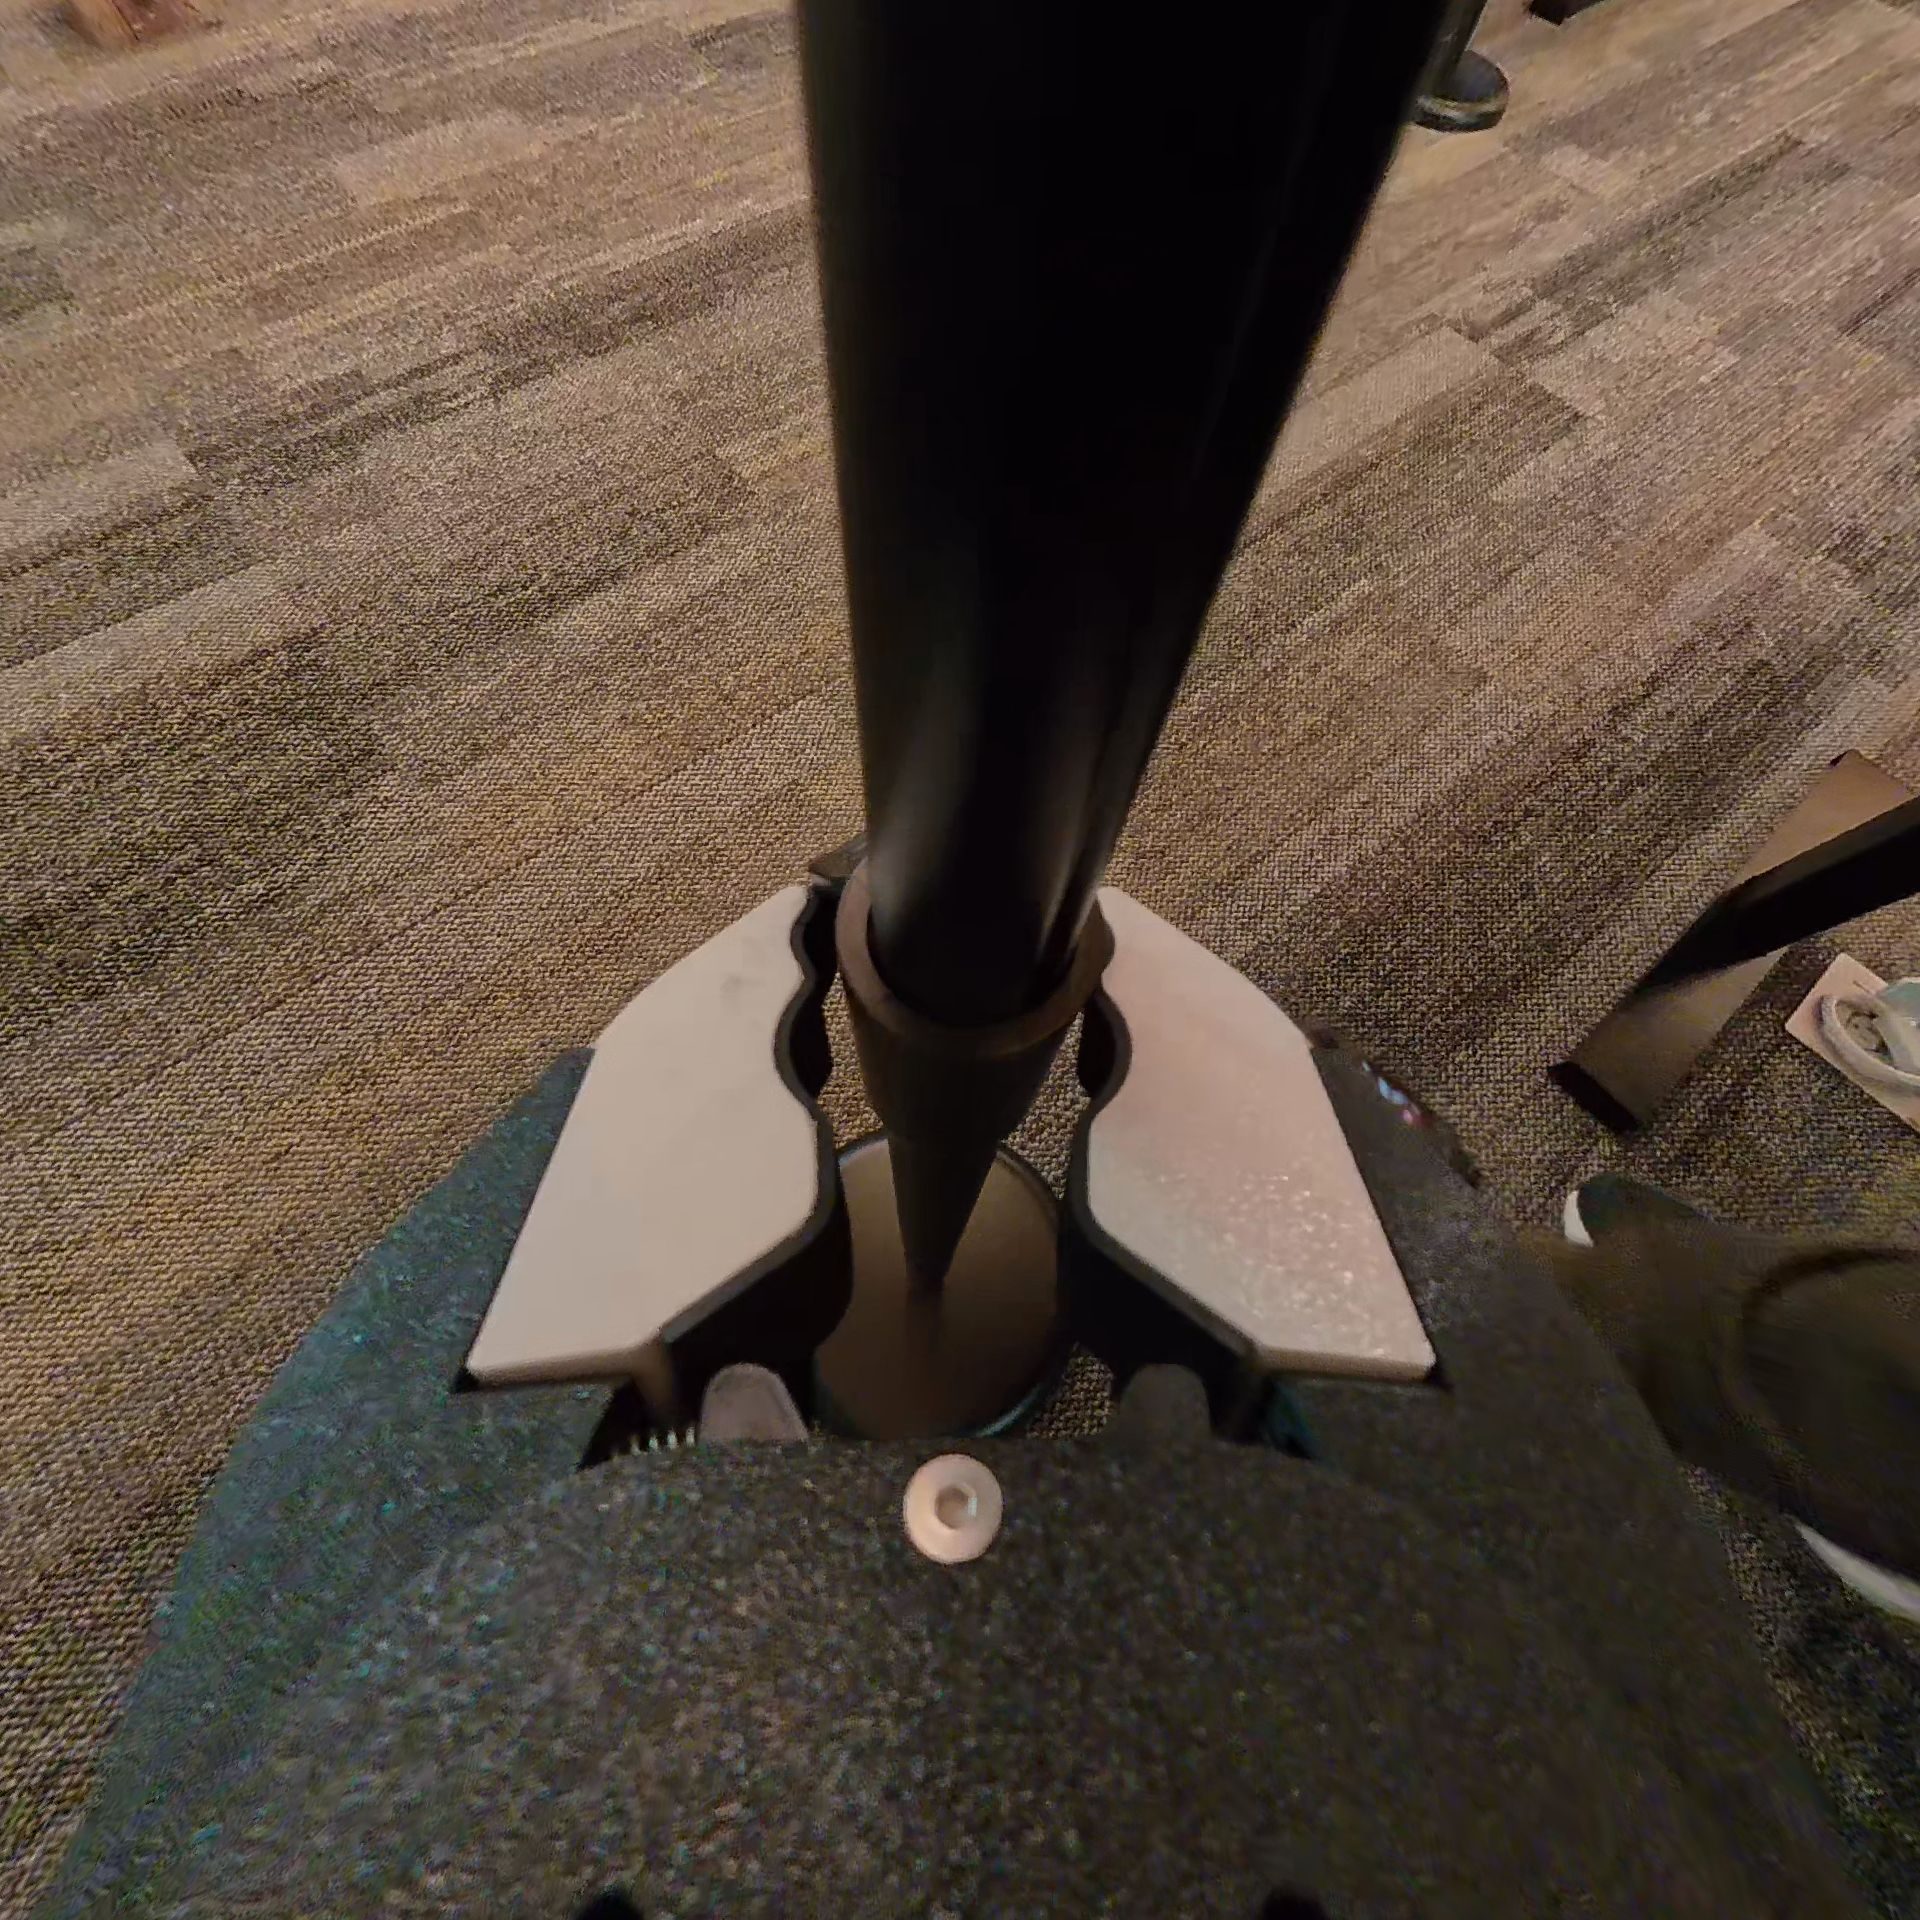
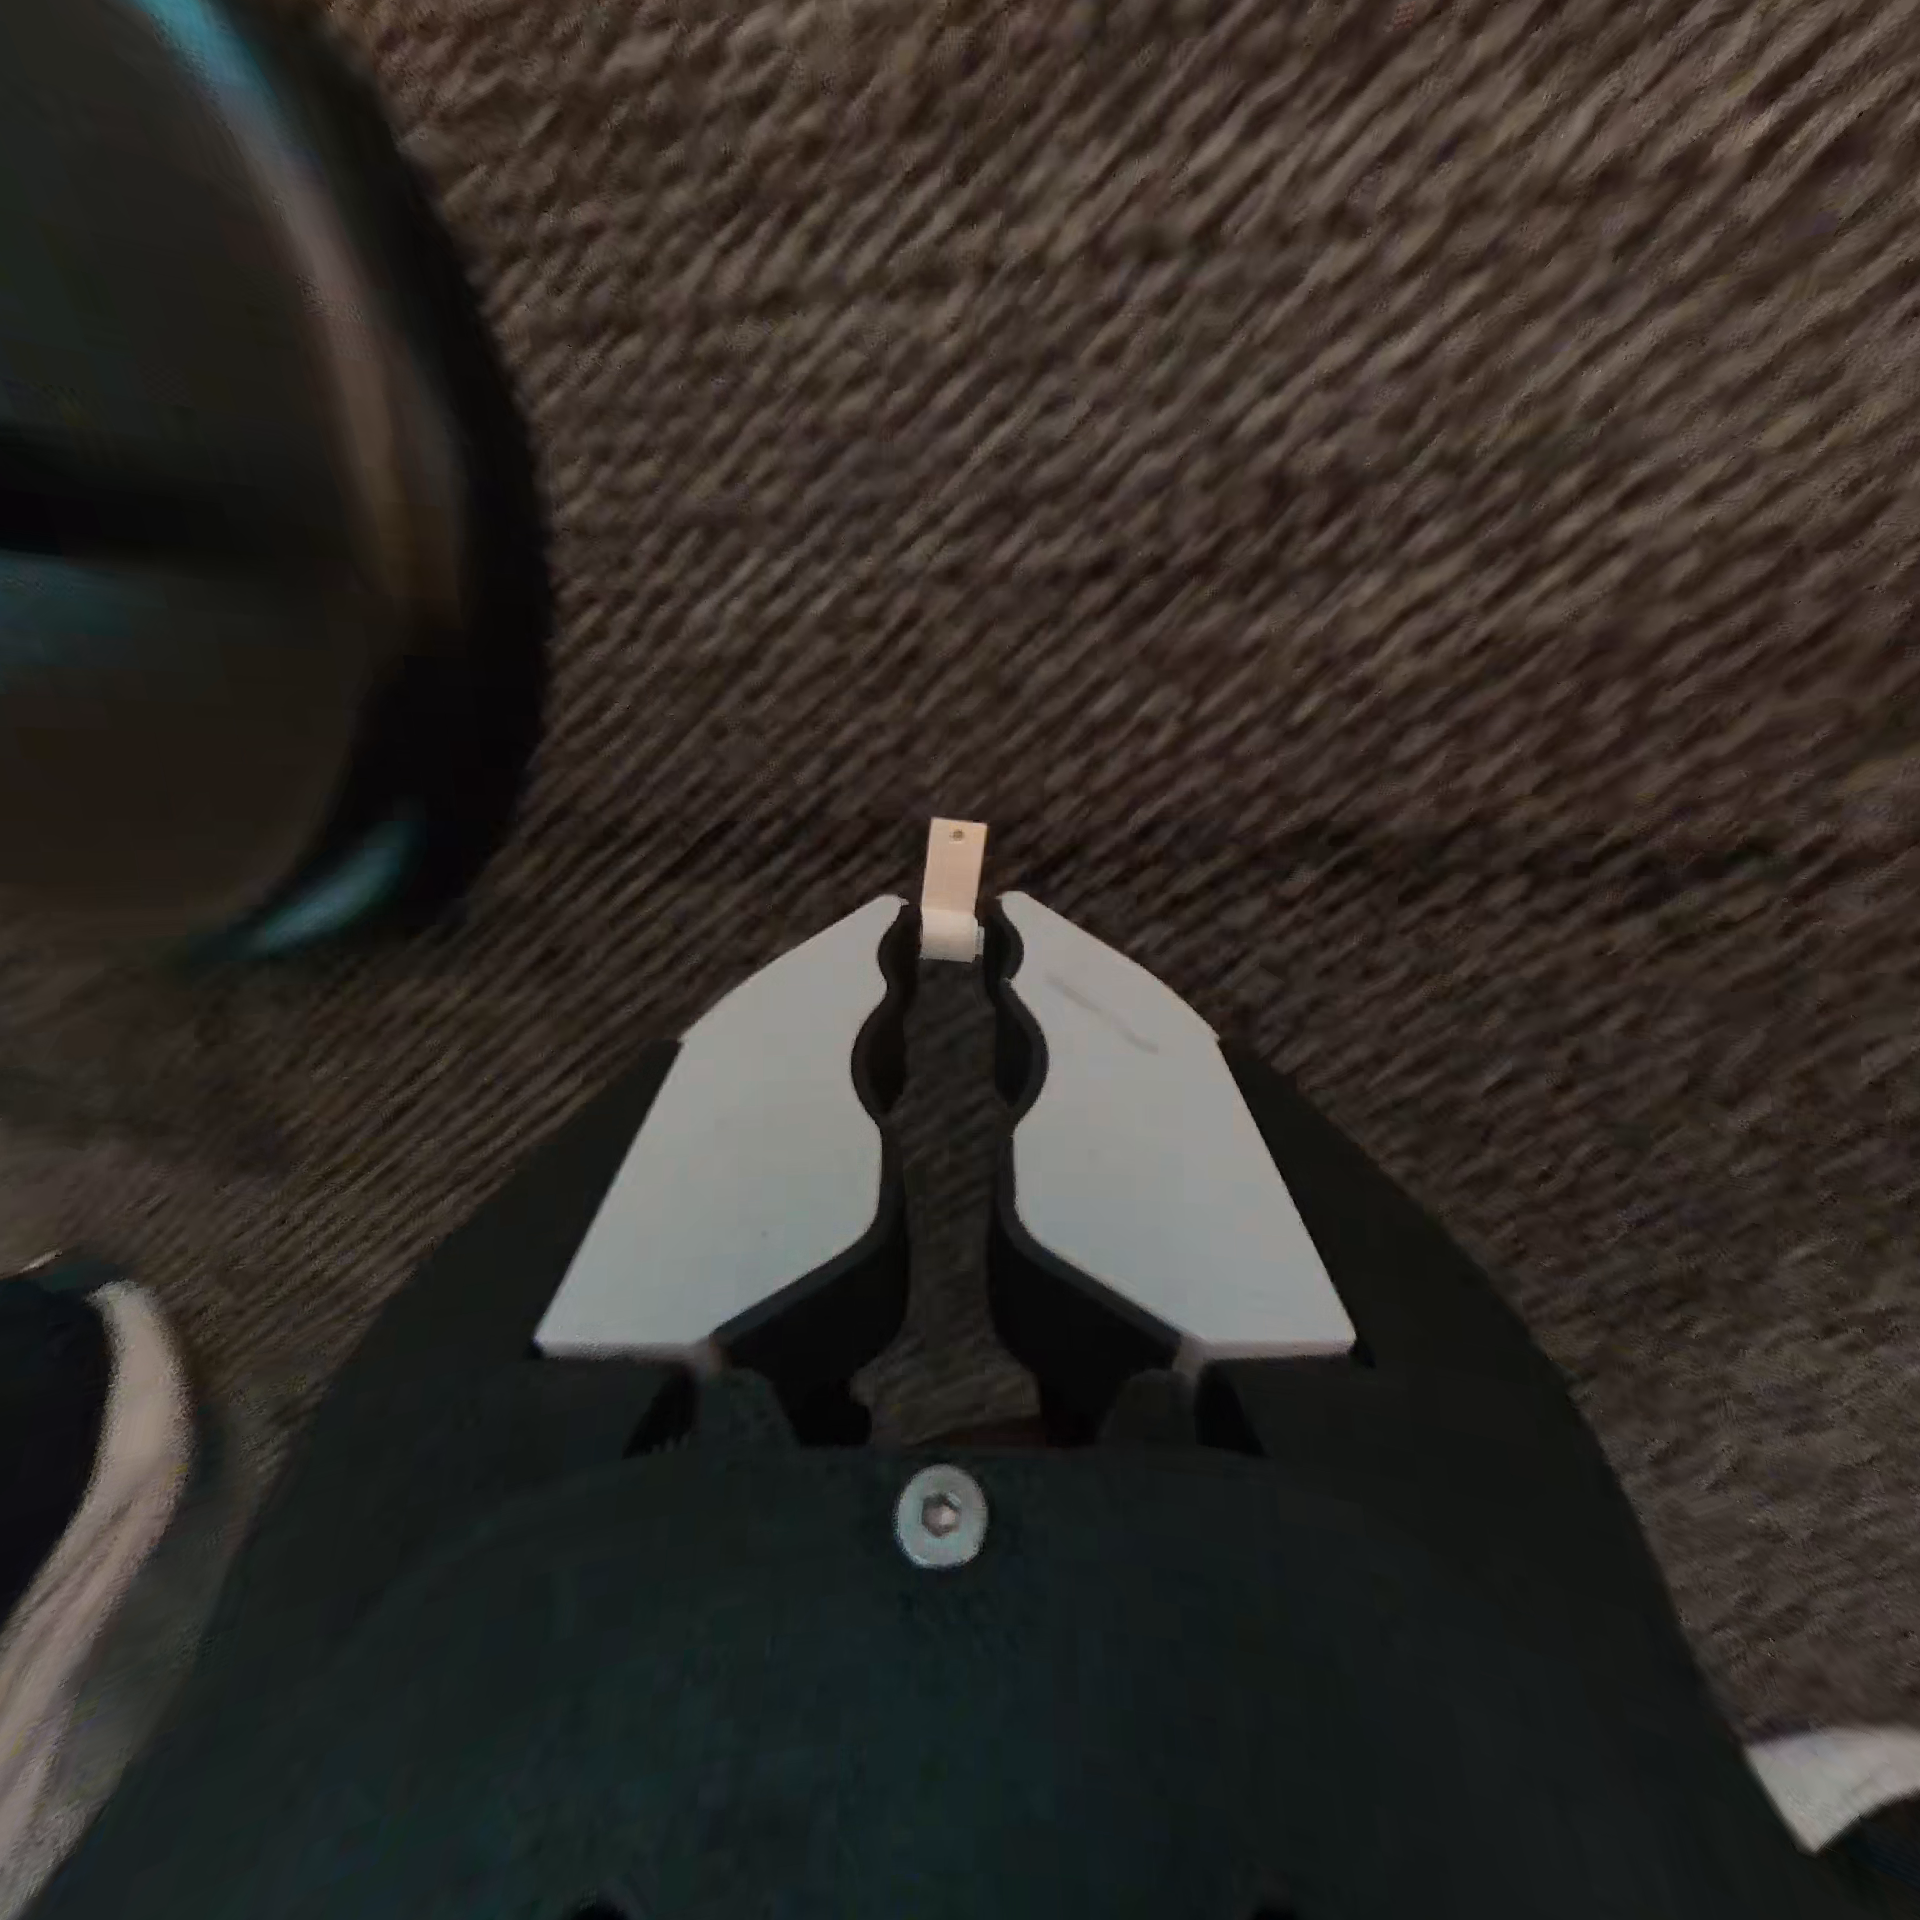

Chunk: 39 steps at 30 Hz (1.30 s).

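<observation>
In the left wrist view my left gripper [image 1: 971, 966] is shut on a black pole [image 1: 997, 520] at its collar ring [image 1: 971, 1003]; both pads press the ring from either side. The pole stands upright, running down to a round base [image 1: 935, 1299] on the carpet and up past the top of the frame. In the right wrist view my right gripper [image 2: 951, 925] is shut on a small white plastic piece [image 2: 951, 894] with a tiny hole near its tip; it sticks out past the fingertips, just above the carpet.
Brown patterned carpet [image 1: 416, 520] covers the floor. A shoe [image 1: 1766, 1382] and a dark flat board [image 1: 1714, 987] lie right of the left gripper, with a white packet [image 1: 1860, 1029] beyond. A big dark round object [image 2: 208, 520] sits left of the right gripper; a shoe [image 2: 94, 1507] shows at lower left. Left tips to right tips: about 55 cm.
</observation>
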### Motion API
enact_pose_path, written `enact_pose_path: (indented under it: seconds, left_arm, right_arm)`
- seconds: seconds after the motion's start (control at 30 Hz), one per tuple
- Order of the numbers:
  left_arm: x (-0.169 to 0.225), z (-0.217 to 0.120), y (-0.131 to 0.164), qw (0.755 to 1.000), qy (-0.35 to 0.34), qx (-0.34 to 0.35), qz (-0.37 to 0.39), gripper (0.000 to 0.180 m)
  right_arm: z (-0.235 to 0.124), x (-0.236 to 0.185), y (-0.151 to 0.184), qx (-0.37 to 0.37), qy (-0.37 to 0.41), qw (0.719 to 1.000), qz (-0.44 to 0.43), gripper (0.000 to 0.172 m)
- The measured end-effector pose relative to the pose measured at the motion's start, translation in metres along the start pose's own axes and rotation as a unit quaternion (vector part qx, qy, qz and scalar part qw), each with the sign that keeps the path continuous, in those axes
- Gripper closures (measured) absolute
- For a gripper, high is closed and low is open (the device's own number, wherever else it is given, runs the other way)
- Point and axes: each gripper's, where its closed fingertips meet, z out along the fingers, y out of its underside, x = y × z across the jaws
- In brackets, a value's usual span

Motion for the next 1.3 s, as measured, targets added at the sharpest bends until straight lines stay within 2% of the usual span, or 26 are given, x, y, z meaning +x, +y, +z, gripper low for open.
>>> enact_pose_path:
  seconds: [0.17,0.33,0.53,0.83,0.93,1.1,1.17,1.3]
  left_arm:
    - [0.009,-0.012,0.011,1.0,-0.012,-0.004,0.001,0.136]
    - [0.016,-0.027,0.018,1.0,-0.021,0.012,-0.012,0.138]
    - [0.053,-0.043,0.021,0.999,0.005,0.044,-0.003,0.14]
    - [0.144,-0.066,0.016,0.998,0.045,0.038,0.035,0.141]
    - [0.174,-0.067,0.017,0.997,0.056,0.043,0.02,0.142]
    - [0.224,-0.058,0.045,0.996,0.079,0.018,0.027,0.142]
    - [0.238,-0.06,0.045,0.994,0.095,0.04,0.027,0.142]
    - [0.267,-0.057,0.056,0.99,0.112,0.02,0.086,0.142]
  right_arm:
    - [-0.068,-0.078,0.06,-0.001,-0.047,0.999,0.004,0.159]
    - [-0.15,-0.108,0.092,0.025,-0.058,0.997,-0.043,0.159]
    - [-0.232,-0.098,0.121,0.063,-0.043,0.997,-0.035,0.159]
    - [-0.299,-0.096,0.147,0.097,-0.038,0.994,-0.02,0.159]
    - [-0.328,-0.094,0.157,0.116,-0.035,0.992,-0.034,0.159]
    - [-0.393,-0.08,0.176,0.155,-0.022,0.986,-0.053,0.159]
    - [-0.421,-0.073,0.185,0.169,-0.017,0.984,-0.057,0.159]
    - [-0.484,-0.062,0.193,0.2,0.004,0.976,-0.085,0.159]
